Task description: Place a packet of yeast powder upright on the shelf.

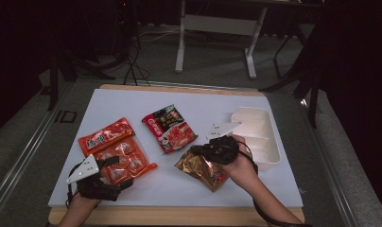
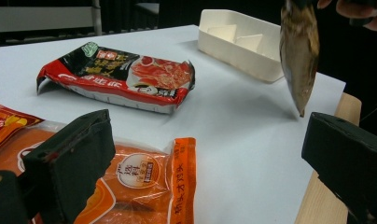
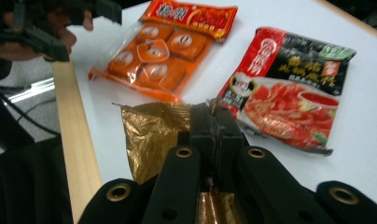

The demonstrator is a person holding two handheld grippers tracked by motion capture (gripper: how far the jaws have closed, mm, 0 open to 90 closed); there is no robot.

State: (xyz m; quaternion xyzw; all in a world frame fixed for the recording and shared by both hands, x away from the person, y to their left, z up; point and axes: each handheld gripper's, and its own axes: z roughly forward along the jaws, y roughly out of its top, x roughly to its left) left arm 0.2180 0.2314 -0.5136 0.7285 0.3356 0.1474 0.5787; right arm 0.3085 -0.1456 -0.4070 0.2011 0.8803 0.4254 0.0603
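My right gripper is shut on the top edge of a crinkled gold snack packet. In the high view that gripper holds the gold packet just above the white table, near the front. The gold packet hangs tilted in the left gripper view. My left gripper stands open, its jaws wide apart over the corner of an orange packet of wrapped pieces. It grips nothing. In the high view the left gripper rests at the front left on the orange packet.
A red and black food packet lies in the middle of the table. A white divided tray stands at the right, just beyond my right hand. The table's wooden front edge runs close below both hands.
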